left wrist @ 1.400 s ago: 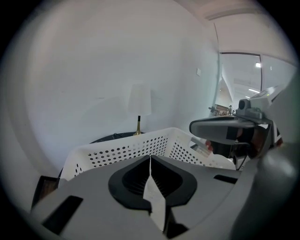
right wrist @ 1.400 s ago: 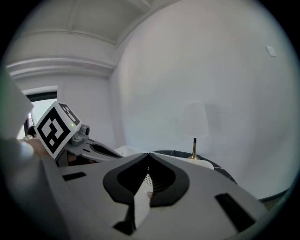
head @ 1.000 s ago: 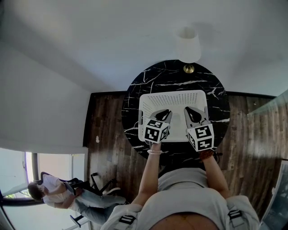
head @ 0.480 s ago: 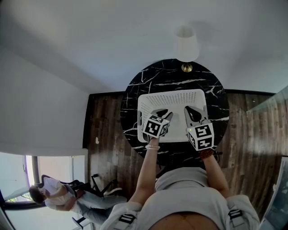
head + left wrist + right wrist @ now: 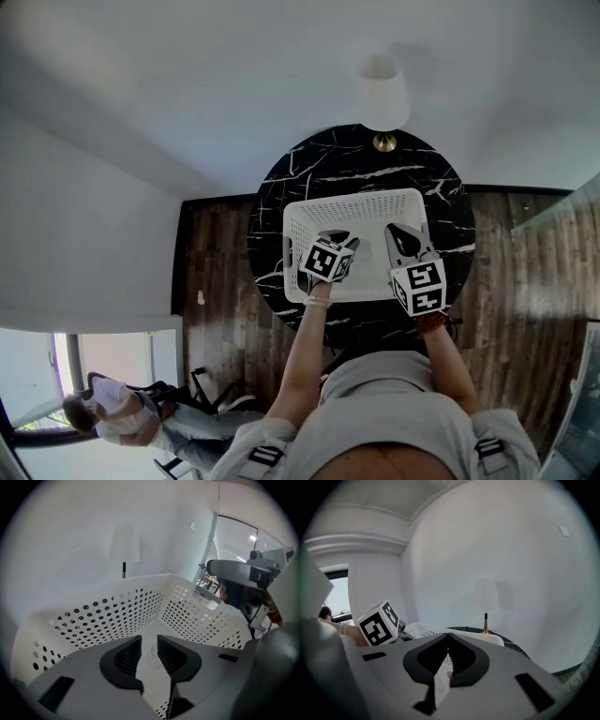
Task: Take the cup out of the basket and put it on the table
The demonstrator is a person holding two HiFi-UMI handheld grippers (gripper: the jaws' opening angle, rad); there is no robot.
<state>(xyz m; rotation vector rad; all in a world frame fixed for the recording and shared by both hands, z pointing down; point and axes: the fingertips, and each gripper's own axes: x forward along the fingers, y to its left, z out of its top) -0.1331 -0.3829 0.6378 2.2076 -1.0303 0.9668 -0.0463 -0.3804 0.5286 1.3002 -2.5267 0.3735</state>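
A white perforated basket stands on the round black marble table. My left gripper reaches down into the basket's left half. In the left gripper view its jaws stand a narrow gap apart over the basket floor. A faint outline of a clear cup shows in that gap, and I cannot tell if the pads touch it. My right gripper hovers over the basket's right half. Its jaws are shut with nothing between them.
A white lamp with a brass base stands at the table's far edge against the wall. Dark wood floor surrounds the table. A seated person is at the lower left. A glass panel borders the right.
My left gripper has edged a little forward and deeper into the basket, its cube tilting. The right gripper has barely moved.
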